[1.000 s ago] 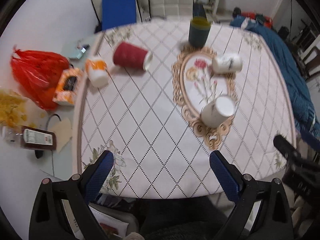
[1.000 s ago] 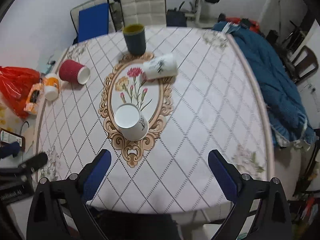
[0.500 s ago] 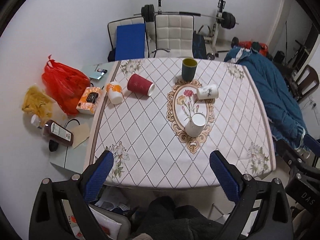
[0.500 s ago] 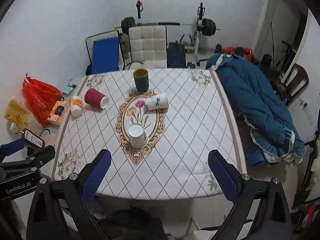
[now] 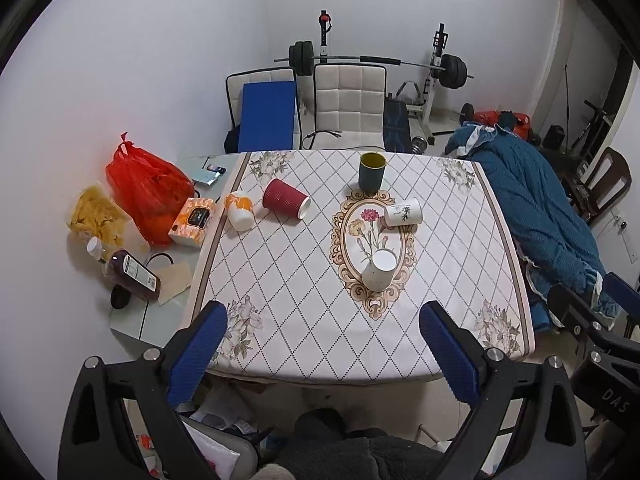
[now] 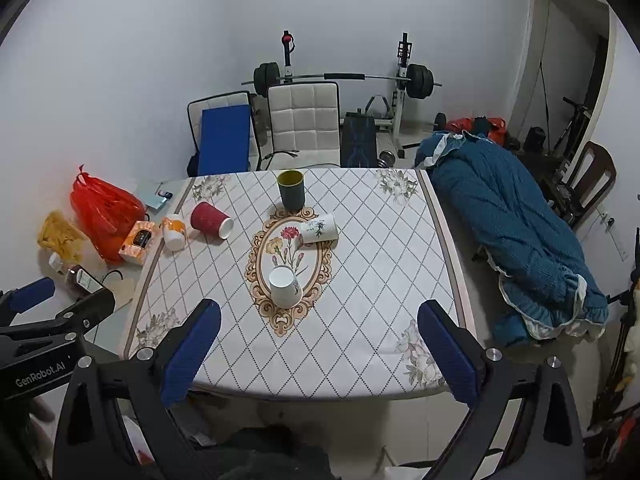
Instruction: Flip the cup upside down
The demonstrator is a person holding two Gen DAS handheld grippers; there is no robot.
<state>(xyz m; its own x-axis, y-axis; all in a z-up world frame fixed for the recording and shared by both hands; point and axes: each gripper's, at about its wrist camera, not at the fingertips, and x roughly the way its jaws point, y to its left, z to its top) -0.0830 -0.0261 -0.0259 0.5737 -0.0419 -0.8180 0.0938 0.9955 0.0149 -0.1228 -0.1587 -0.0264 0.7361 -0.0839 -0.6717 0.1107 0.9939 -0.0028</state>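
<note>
on the counter (image 5: 280,280), inside the oval flower motif, a white cup (image 5: 379,269) stands mouth-down; a dark cup (image 5: 372,170) sits upright behind it. both grippers, left (image 5: 323,354) and right (image 6: 319,350), hang well back with jaws apart. risk, as i judge it: a long reach in could knock the sideways white cup (image 5: 403,211) or red cup (image 5: 285,201) rolling.

Home room doubling as gym, barbell rack (image 5: 376,64) against back wall, padded dining chairs (image 5: 350,106) behind cloth-covered worktop (image 5: 280,280), blue quilt (image 5: 536,208) off its right edge, red shopping bag (image 5: 146,188) left
</note>
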